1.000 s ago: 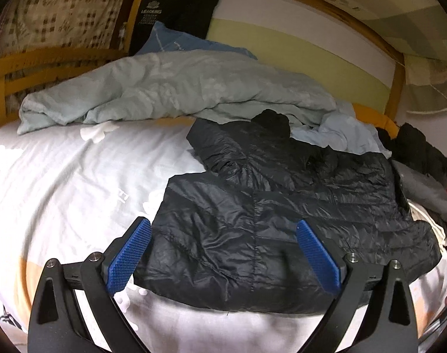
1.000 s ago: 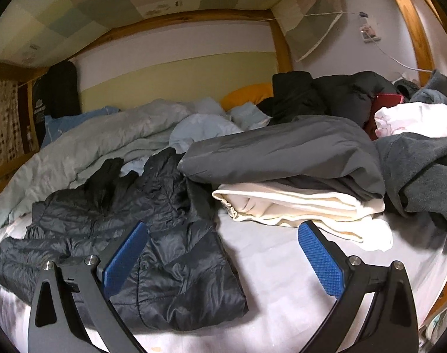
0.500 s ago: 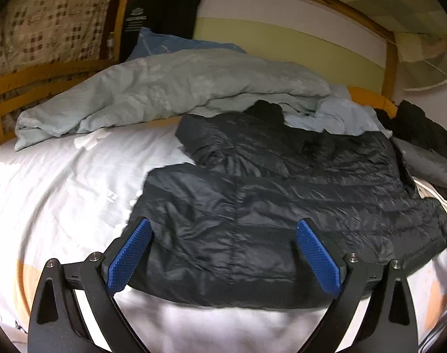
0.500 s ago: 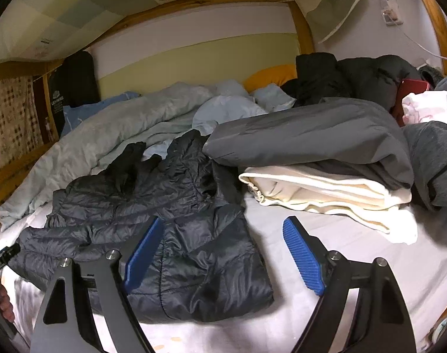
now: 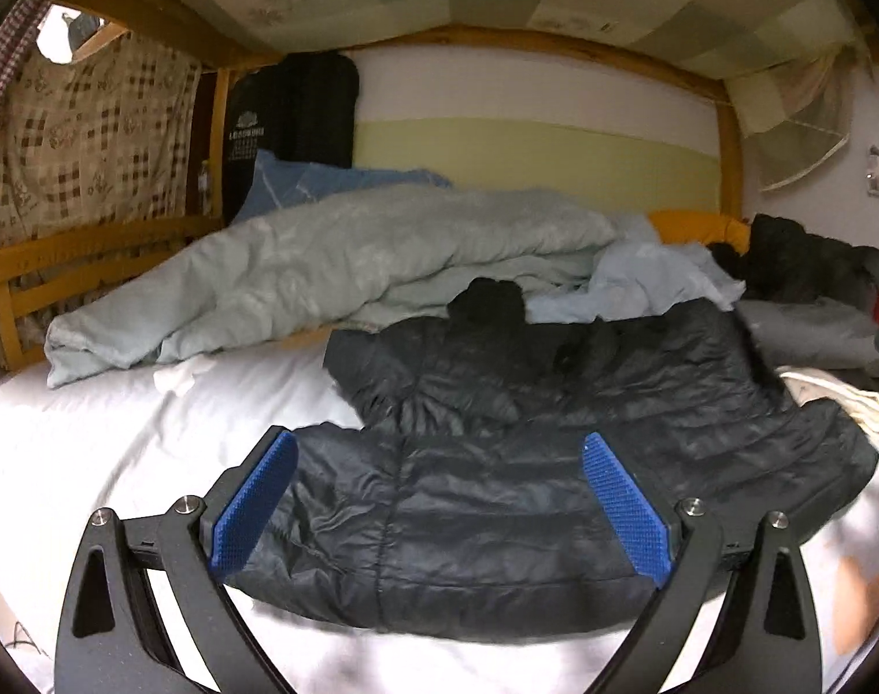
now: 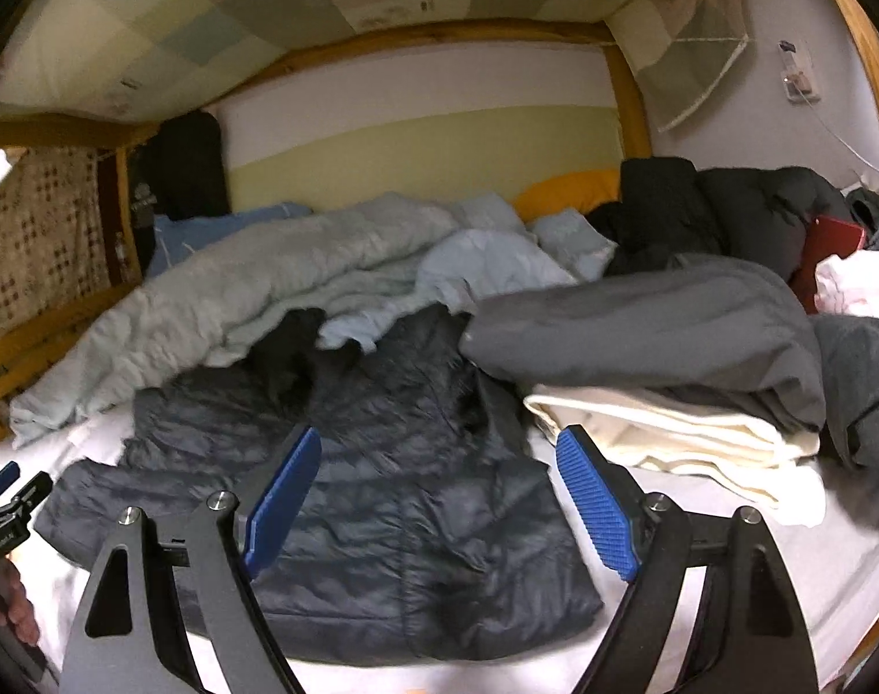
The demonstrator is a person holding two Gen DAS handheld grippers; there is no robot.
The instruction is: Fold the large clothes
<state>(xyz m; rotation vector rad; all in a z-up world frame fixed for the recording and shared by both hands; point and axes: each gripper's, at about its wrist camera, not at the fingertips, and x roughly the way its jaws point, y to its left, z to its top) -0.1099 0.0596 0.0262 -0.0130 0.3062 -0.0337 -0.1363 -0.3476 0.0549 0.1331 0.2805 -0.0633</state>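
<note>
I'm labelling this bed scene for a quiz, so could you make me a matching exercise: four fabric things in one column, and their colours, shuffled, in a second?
Things:
1. puffer jacket
2. rumpled duvet
3. top garment of the folded stack
4. garment under it in the folded stack

Colours:
A. cream
B. pale grey-green
C. black
D. dark grey

Pairs: 1-C, 2-B, 3-D, 4-A

Wooden bunk frame against green-and-white wall.
</note>
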